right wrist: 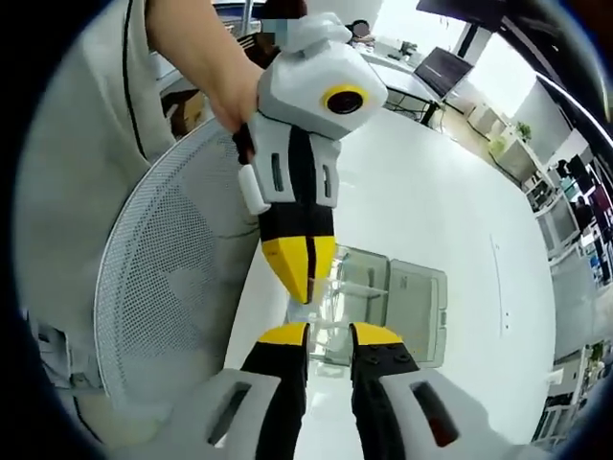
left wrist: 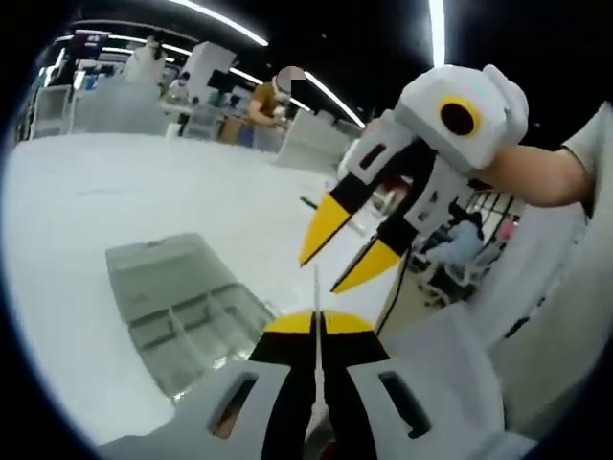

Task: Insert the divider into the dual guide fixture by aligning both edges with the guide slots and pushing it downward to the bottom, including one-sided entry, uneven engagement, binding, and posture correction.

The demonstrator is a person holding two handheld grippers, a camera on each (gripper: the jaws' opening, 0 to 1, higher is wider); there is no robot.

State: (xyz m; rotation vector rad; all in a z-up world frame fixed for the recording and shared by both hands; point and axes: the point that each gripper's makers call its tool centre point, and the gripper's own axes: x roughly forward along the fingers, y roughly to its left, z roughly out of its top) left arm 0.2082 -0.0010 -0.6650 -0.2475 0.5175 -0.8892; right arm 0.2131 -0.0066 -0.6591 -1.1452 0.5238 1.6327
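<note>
We hold the thin clear divider (left wrist: pixel 315 335) edge-on, pinched in our left gripper (left wrist: pixel 316 322), long axis running forward. Our right gripper (left wrist: pixel 348 257) hovers just beyond it, jaws spread. The compartmented clear fixture (left wrist: pixel 182 307) lies farther left on the white table (left wrist: pixel 86 201).

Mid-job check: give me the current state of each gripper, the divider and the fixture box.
Left gripper: shut on the divider, held up over the table.
Divider: thin clear plate, seen edge-on, not yet in the fixture.
Right gripper: open, holding nothing.
Fixture box: clear, open-topped, resting on the white table.
</note>
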